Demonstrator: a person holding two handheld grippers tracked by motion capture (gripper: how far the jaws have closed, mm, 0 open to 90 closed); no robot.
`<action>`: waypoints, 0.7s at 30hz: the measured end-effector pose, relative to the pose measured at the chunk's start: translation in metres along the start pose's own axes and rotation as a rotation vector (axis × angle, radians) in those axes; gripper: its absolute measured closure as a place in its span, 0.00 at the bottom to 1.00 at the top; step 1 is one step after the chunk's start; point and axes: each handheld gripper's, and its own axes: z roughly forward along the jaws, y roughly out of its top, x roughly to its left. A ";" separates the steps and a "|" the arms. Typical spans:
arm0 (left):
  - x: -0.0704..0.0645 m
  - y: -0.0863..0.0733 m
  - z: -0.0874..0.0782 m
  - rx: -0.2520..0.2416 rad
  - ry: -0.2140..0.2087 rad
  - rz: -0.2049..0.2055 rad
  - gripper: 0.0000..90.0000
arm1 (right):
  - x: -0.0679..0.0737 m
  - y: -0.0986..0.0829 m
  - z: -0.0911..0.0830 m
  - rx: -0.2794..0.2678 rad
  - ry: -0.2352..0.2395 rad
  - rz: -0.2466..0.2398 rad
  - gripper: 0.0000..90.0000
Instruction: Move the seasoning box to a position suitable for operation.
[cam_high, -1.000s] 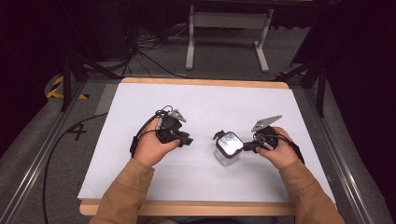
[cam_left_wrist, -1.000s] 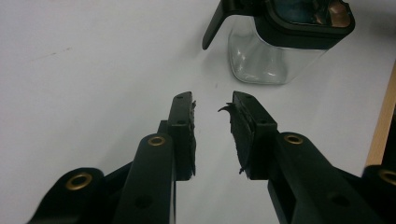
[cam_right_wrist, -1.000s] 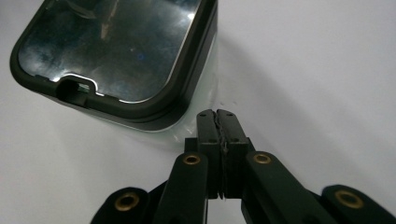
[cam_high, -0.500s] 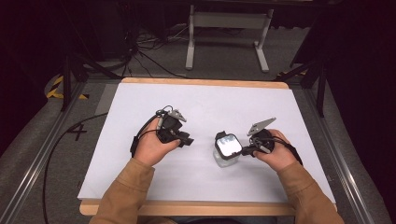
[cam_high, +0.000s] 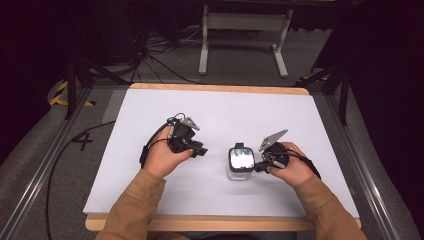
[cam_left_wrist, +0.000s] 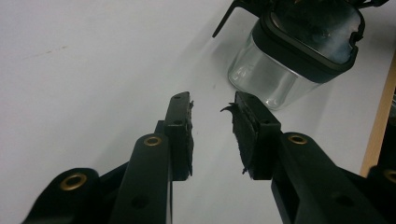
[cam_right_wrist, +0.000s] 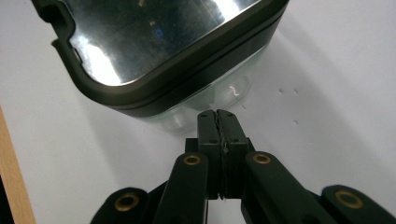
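A clear glass jar (cam_high: 240, 162) with a black-rimmed glossy lid stands upright on the white table (cam_high: 220, 107), right of centre. My right gripper (cam_high: 257, 166) sits against the jar's right side, shut with nothing between its jaws. In the right gripper view the closed tips (cam_right_wrist: 217, 114) meet the glass just below the lid of the jar (cam_right_wrist: 163, 51). My left gripper (cam_high: 202, 149) rests to the left of the jar, open and empty. In the left gripper view the jaws (cam_left_wrist: 212, 105) point toward the jar (cam_left_wrist: 280, 65), with a gap of bare table between.
The table's wooden front edge (cam_high: 225, 222) runs close to the person's forearms. Behind the table a metal stand (cam_high: 240, 30) and loose cables (cam_high: 150, 50) lie on the floor. A cable (cam_high: 65, 160) trails off the table's left side.
The right hand has edged slightly left and nearer, pressing in on the jar. The left hand has stayed where it was.
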 end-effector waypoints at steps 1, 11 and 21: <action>0.000 0.000 0.000 0.004 0.000 -0.004 0.75 | 0.000 0.000 0.001 0.000 0.002 0.001 1.00; 0.001 0.000 -0.001 0.002 -0.008 -0.007 0.75 | -0.002 -0.002 -0.003 -0.028 0.027 0.020 1.00; -0.004 0.005 -0.010 -0.078 -0.035 0.005 0.76 | -0.015 -0.009 -0.032 -0.139 -0.021 0.060 1.00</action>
